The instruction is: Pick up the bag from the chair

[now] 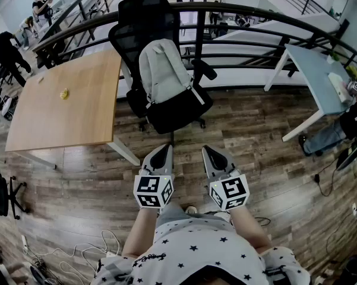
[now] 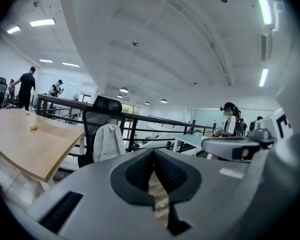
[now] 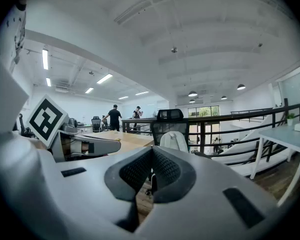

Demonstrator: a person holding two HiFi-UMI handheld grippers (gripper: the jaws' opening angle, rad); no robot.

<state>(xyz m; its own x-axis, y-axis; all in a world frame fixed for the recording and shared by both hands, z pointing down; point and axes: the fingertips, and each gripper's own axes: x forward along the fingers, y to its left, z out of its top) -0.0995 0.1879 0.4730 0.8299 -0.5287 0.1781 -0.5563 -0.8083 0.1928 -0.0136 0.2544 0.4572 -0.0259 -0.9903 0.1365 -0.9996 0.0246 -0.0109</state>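
Note:
A pale grey backpack (image 1: 165,73) leans upright against the back of a black office chair (image 1: 177,113) ahead of me. It also shows as the backpack (image 2: 108,141) in the left gripper view and the backpack (image 3: 173,141) in the right gripper view. My left gripper (image 1: 163,149) and right gripper (image 1: 209,150) hover side by side over the wood floor, short of the chair. Both point toward it, jaws shut with nothing between them. The left gripper (image 2: 153,153) and right gripper (image 3: 151,151) tips meet in their own views.
A wooden table (image 1: 65,103) stands left of the chair, a small yellow thing (image 1: 64,93) on it. A black railing (image 1: 237,10) runs behind. A white desk (image 1: 318,79) is at the right with a seated person (image 1: 344,126). Cables (image 1: 107,242) lie on the floor near left.

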